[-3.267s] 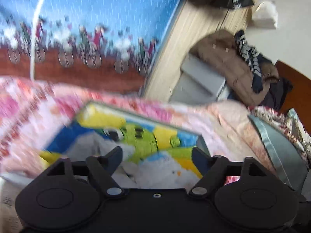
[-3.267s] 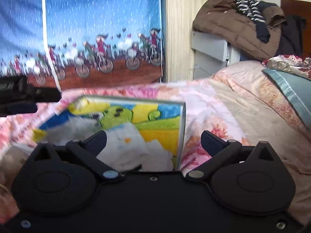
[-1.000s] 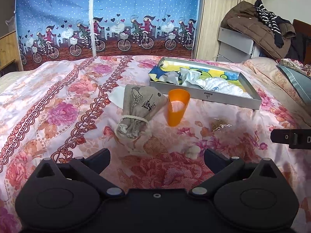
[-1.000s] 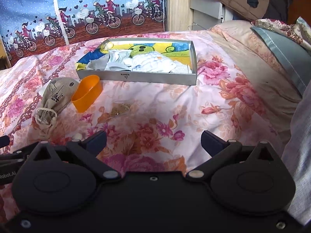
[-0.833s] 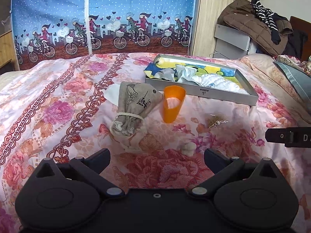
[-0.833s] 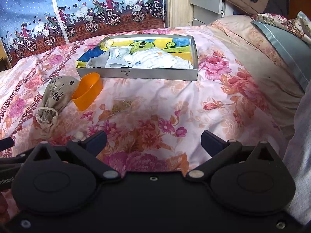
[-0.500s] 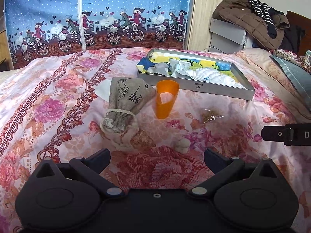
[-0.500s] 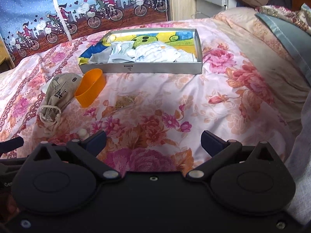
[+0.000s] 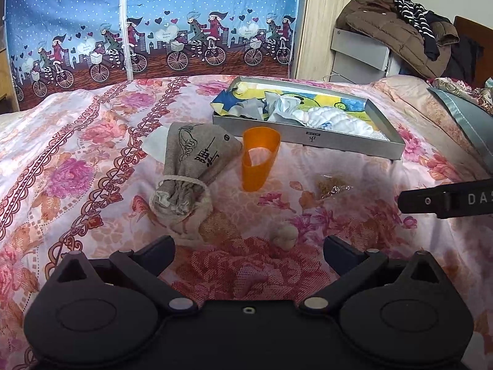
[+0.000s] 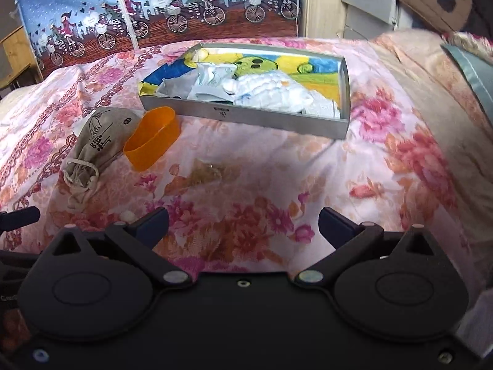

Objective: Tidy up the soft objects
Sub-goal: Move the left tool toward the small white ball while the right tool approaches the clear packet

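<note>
A grey tray (image 9: pixel 308 137) (image 10: pixel 246 114) with white and grey soft cloths (image 9: pixel 323 117) (image 10: pixel 271 91) in it lies on the floral bed. In front of it lie a beige drawstring pouch (image 9: pixel 191 160) (image 10: pixel 95 138), a tipped orange cup (image 9: pixel 258 162) (image 10: pixel 152 138), a small brown packet (image 9: pixel 331 183) (image 10: pixel 206 169) and a small beige lump (image 9: pixel 285 236). My left gripper (image 9: pixel 248 248) is open and empty, just short of the lump. My right gripper (image 10: pixel 243 222) is open and empty above the bedspread, well short of the tray.
A blue bicycle-print curtain (image 9: pixel 154 24) hangs behind the bed. A wooden panel, a grey cabinet (image 9: pixel 360 55) and a pile of jackets (image 9: pixel 400 27) stand at the back right. A grey-blue pillow (image 9: pixel 468 123) lies at the right edge.
Both grippers have pulled back from over the tray to the near side of the bed, both open. In the last second the left drifted slightly right and the right dipped a little.
</note>
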Tool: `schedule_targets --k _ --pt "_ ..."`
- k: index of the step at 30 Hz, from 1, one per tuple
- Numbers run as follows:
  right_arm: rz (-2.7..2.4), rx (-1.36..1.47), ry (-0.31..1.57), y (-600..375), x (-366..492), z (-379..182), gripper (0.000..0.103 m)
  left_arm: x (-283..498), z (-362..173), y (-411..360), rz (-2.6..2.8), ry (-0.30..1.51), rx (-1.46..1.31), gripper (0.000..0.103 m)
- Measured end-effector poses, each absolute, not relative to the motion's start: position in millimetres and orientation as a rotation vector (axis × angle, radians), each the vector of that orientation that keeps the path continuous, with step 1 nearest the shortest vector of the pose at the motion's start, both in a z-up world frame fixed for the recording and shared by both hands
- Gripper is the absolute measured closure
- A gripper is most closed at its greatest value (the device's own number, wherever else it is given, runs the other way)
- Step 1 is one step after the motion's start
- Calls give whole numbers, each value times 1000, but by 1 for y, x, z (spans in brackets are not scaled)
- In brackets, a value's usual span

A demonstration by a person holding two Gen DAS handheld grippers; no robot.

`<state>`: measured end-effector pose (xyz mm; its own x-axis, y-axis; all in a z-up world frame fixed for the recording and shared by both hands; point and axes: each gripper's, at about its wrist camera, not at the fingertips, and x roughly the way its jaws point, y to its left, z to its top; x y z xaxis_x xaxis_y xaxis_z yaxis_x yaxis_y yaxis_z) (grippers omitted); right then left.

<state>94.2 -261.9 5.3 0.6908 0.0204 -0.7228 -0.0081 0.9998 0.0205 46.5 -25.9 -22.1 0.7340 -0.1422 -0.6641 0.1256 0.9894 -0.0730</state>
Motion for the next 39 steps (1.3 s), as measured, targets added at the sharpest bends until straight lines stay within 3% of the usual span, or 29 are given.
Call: schedule_targets --k 30,39 --pt "160 -31 836 -247 132 -1 0 58 -35 -37 -186 747 -2 1" --pt "220 1 878 -248 161 -23 0 79 -53 -40 -213 784 -23 14"
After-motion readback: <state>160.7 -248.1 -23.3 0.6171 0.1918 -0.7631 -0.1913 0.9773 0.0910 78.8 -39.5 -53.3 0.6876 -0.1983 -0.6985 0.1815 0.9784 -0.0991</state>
